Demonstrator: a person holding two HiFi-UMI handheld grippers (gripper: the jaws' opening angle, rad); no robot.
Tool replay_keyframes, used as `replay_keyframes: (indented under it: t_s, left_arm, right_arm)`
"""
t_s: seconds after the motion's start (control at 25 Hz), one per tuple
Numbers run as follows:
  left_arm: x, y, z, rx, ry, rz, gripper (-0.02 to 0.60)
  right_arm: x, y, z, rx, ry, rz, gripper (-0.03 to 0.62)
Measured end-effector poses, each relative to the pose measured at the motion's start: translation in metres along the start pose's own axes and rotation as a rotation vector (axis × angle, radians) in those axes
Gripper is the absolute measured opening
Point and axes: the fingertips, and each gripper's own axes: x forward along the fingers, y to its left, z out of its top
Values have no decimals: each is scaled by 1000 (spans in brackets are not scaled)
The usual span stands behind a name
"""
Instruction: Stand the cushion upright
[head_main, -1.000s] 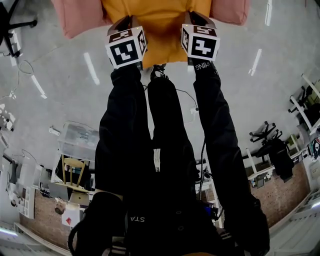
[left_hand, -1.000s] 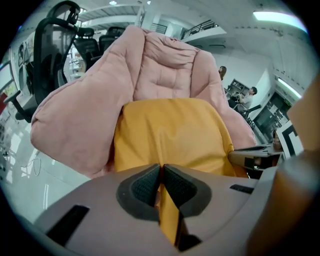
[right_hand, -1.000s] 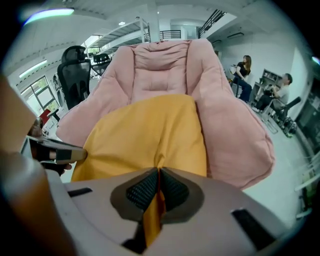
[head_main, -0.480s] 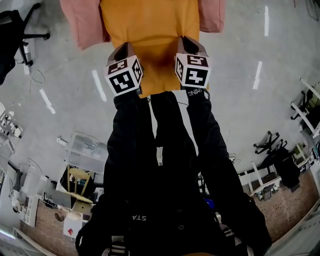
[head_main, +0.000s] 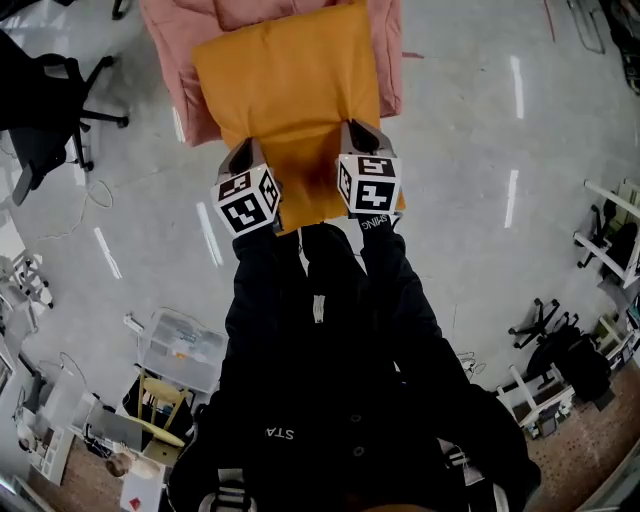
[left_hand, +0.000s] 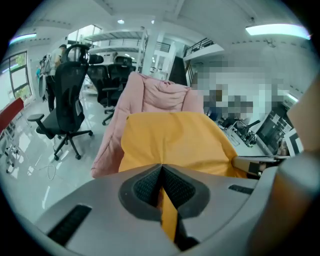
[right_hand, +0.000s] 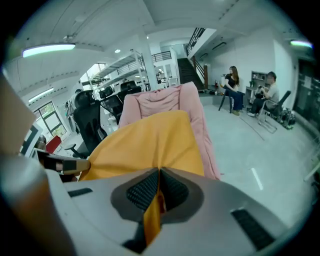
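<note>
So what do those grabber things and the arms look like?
Both are grey plastic, with two jaws lined in black bumpy pads. The left gripper and right gripper each carry a white cube covered in black square patterns, like a code. The sleeves are black, and the right cuff has white letters on it.

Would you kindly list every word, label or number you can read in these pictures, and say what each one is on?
"STA": on the person's black jacket, head view; any further letters are not visible.
"HING": on the black sleeve behind the right marker cube; small, and its start is unclear.
Left marker cube and right marker cube: black-and-white patterns only, no words.
Both gripper views: nothing readable.
</note>
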Motion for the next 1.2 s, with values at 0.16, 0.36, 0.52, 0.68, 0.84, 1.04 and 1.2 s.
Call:
replay_keyframes:
  t_s: [0.16, 0.36, 0.52, 0.68, 0.84, 1.04, 1.2]
  left_arm:
    - [-3, -2, 47, -10, -67, -11, 5]
    - [21, 6, 113, 18, -137, -28, 5]
    - [37, 4, 176, 33, -191, -44, 5]
    - [54, 8, 242, 53, -263, -63, 5]
    - [74, 3, 301, 67, -340, -82, 5]
    - [99, 3, 357, 80, -413, -88, 5]
    - [135, 12, 376, 103, -413, -74, 5]
  right_arm:
    - [0, 4, 52, -19, -67, -1, 20]
    - [26, 9, 110, -25, -134, -19, 21]
    - [46, 7, 163, -12, -168, -35, 21]
    - [73, 9, 220, -3, -212, -59, 21]
    - [97, 2, 277, -9, -263, -74, 21]
    - [124, -2, 332, -18, -341, -92, 21]
    - [163, -6, 344, -17, -326, -85, 21]
